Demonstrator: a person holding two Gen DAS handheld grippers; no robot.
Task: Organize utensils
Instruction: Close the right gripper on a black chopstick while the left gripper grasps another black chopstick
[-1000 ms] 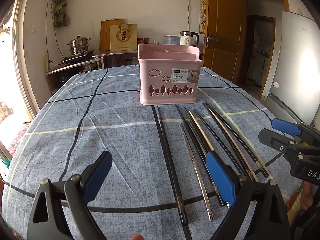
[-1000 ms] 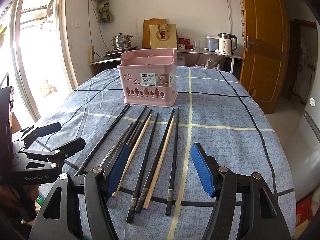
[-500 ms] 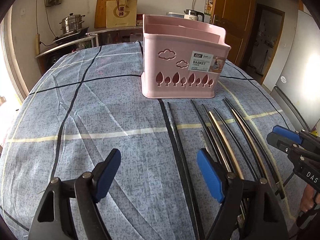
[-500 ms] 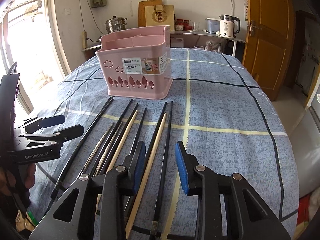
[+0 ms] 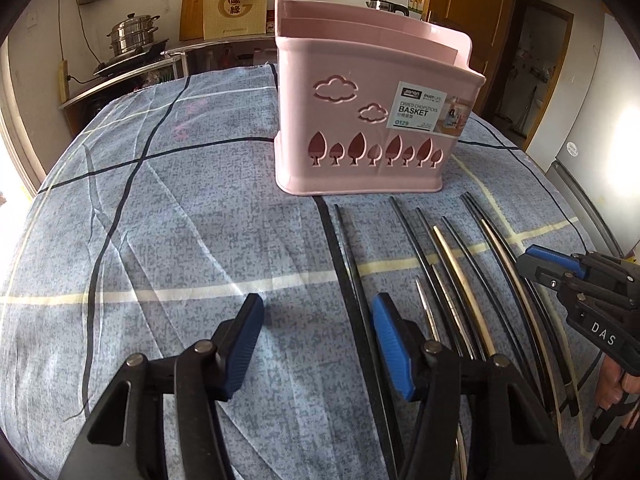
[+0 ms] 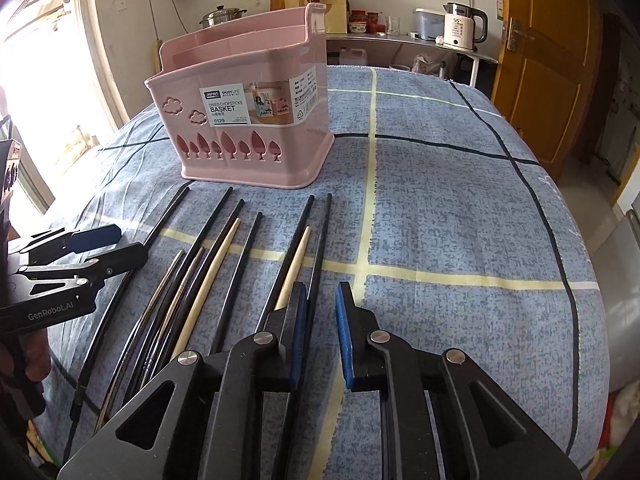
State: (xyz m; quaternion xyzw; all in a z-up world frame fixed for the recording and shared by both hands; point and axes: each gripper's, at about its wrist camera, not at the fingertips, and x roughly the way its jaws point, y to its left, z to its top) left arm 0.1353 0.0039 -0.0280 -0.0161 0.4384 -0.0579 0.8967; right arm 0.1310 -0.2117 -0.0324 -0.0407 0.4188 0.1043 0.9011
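Since the earlier frames, both claws have been brought closer to the pink basket [image 5: 376, 120], and their jaws have been drawn nearer together. Slender chopsticks [image 6: 224, 264] are laid in a fan on the bench [image 6: 460, 216], tips toward the basket at 12 o'clock of them: most are glossy black, two are pale wood [image 6: 294, 268], and a couple are thin metal [image 5: 426, 312]. The basket is seen as a smooth moulded plastic box with rounded corners, cloud and tree cut-outs and a paper label; inner dividers are visible, but nothing can be made out inside. A mottled blue cloth with black and cream grid lines is spread over the bench.

The right claw [image 6: 320, 332] is held low over the rightmost black chopstick [image 6: 322, 248], its ribbed blue pads [image 6: 344, 328] narrowly apart; whether the stick is pinched cannot be told. The left claw [image 5: 316, 344] is held apart, wider, with bare cloth between its pads and a black chopstick [image 5: 352, 280] just beside its right pad.
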